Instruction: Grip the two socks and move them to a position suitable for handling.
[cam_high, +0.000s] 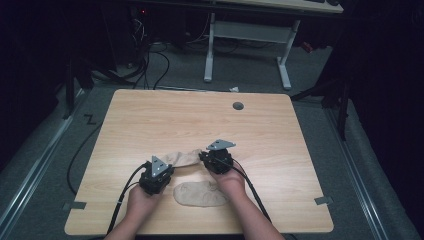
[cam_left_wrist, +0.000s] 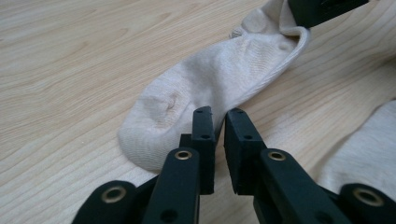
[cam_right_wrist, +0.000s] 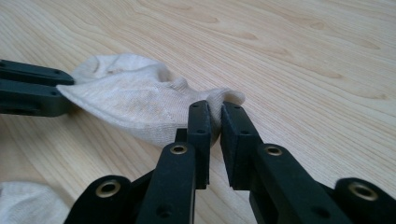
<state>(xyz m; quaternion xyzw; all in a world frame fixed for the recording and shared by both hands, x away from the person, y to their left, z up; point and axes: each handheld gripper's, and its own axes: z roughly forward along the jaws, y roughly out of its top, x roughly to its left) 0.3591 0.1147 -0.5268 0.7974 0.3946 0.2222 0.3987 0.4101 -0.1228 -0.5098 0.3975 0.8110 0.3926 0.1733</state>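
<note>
A beige sock (cam_high: 182, 158) lies flat on the wooden table (cam_high: 165, 115), stretched between my two grippers. My left gripper (cam_high: 168, 166) sits at its toe end. In the left gripper view its jaws (cam_left_wrist: 218, 114) stand a narrow gap apart, with nothing pinched between them, at the edge of the sock (cam_left_wrist: 219, 74). My right gripper (cam_high: 203, 156) is at the other end. Its tips (cam_right_wrist: 215, 108) are slightly apart, with the sock's (cam_right_wrist: 130, 102) bunched edge lying loosely between them. A second beige sock (cam_high: 200, 194) lies near the front edge between the person's hands.
A round cable hole (cam_high: 238, 106) sits near the table's far edge. Grey tape marks (cam_high: 323, 200) flag the front corners. Behind the table stand the white legs of another desk (cam_high: 210, 50), with cables on the floor.
</note>
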